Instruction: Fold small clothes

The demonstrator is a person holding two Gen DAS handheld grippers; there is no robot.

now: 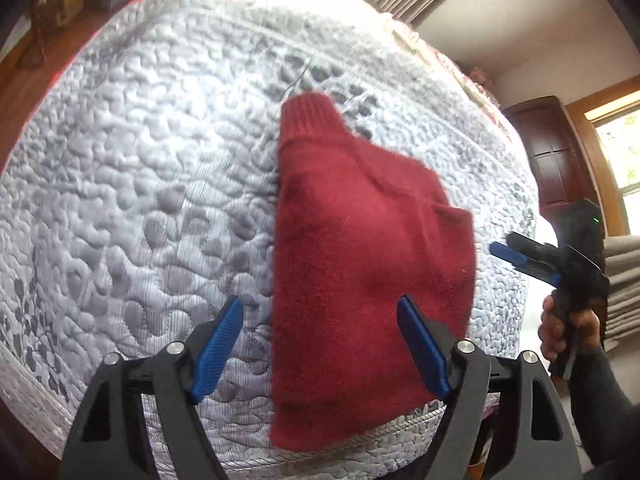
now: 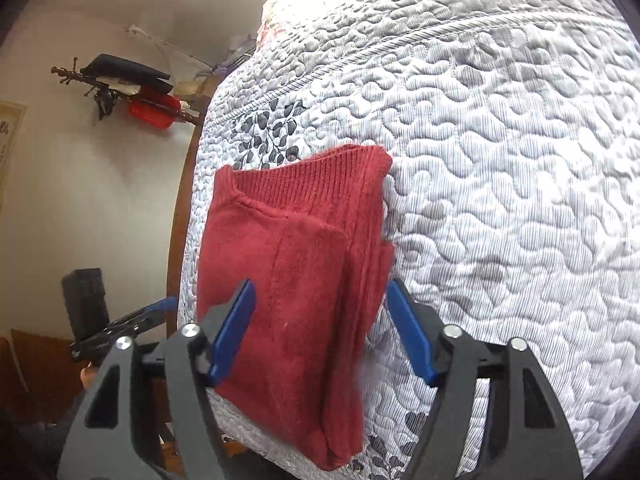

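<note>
A small red knitted sweater lies folded on the quilted white-grey mattress, its ribbed collar pointing away and its lower end hanging over the near edge. My left gripper hovers open above the sweater's near left part, holding nothing. In the left wrist view the right gripper floats to the right of the sweater, its blue tips apart. In the right wrist view the same sweater shows layered folds, and my right gripper is open over it, empty. The left gripper shows at the left.
The mattress fills most of both views, with a corded edge seam. A dark wooden cabinet and a window stand at the right. A rack with a red item is against the wall. A hand holds the right gripper.
</note>
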